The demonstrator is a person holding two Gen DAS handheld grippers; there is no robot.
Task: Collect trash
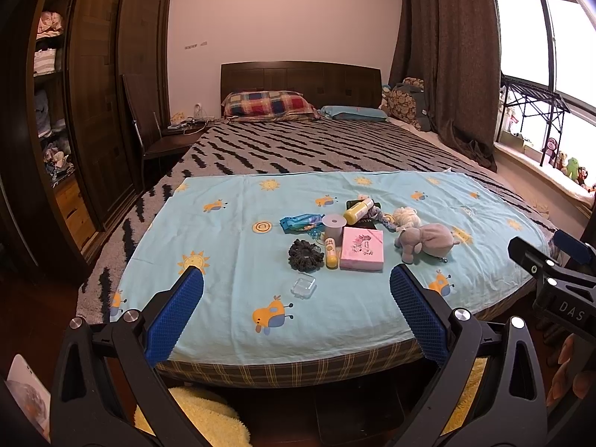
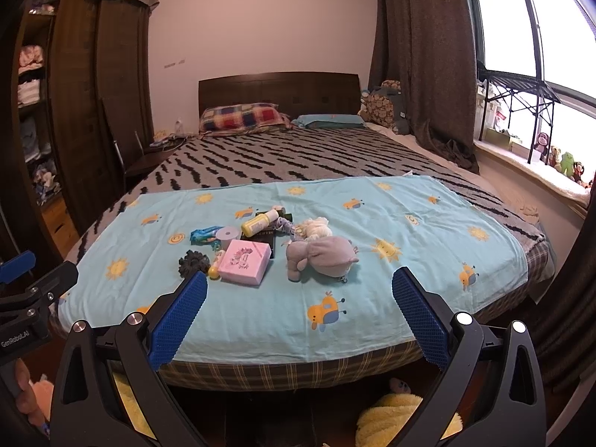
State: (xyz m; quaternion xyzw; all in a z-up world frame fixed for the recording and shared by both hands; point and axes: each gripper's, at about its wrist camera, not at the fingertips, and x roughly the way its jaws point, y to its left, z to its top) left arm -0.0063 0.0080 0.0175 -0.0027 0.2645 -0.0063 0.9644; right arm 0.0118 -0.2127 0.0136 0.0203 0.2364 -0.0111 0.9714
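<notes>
Both hand-held grippers hover over the foot of the bed, jaws spread wide and holding nothing: the left hand-held gripper (image 1: 296, 290) and the right hand-held gripper (image 2: 300, 292). The likeliest trash, a crumpled blue wrapper (image 1: 300, 222), lies on the light blue sheet (image 1: 231, 260) at the far left edge of the clutter, its long axis running left to right. It sits ahead of the left hand-held gripper and slightly beyond the grey hair tie (image 1: 306, 255), so the left looks nearer.
</notes>
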